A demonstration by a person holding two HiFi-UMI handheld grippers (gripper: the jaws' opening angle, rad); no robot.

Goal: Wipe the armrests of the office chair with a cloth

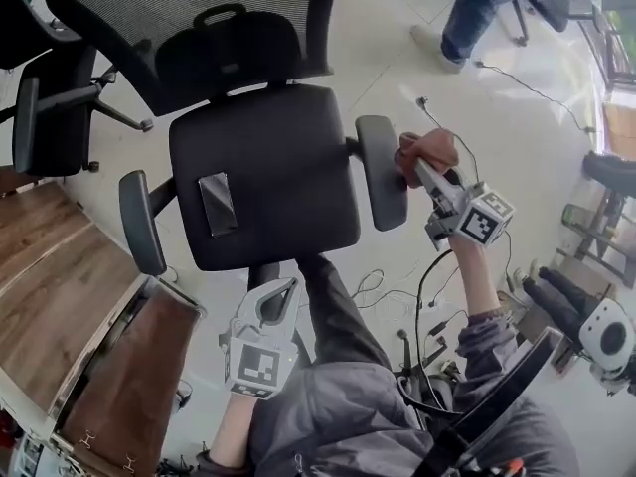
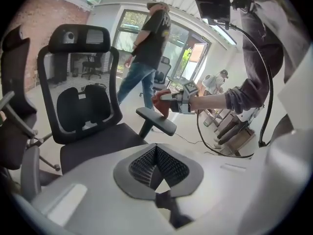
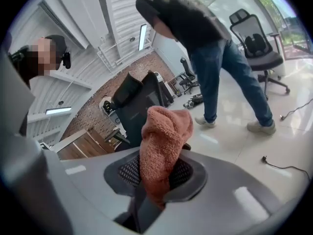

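A black office chair (image 1: pixel 263 172) with a mesh back stands in front of me. Its right armrest (image 1: pixel 383 170) and left armrest (image 1: pixel 141 222) flank the seat. My right gripper (image 1: pixel 415 163) is shut on a rust-orange cloth (image 1: pixel 427 150), which it holds against the outer far side of the right armrest. In the right gripper view the cloth (image 3: pixel 161 146) bulges up out of the jaws of that gripper (image 3: pixel 156 175). My left gripper (image 1: pixel 286 288) hovers at the seat's front edge, shut and holding nothing. The left gripper view shows that gripper (image 2: pixel 156 168), the right armrest (image 2: pixel 156 120) and the cloth (image 2: pixel 161 103).
A wooden desk (image 1: pixel 60 296) stands at the left and a second chair (image 1: pixel 50 107) at the upper left. A person in jeans (image 3: pixel 215 58) stands beyond the chair. Cables (image 1: pixel 397 286) lie on the floor. A grey patch (image 1: pixel 219 204) is on the seat.
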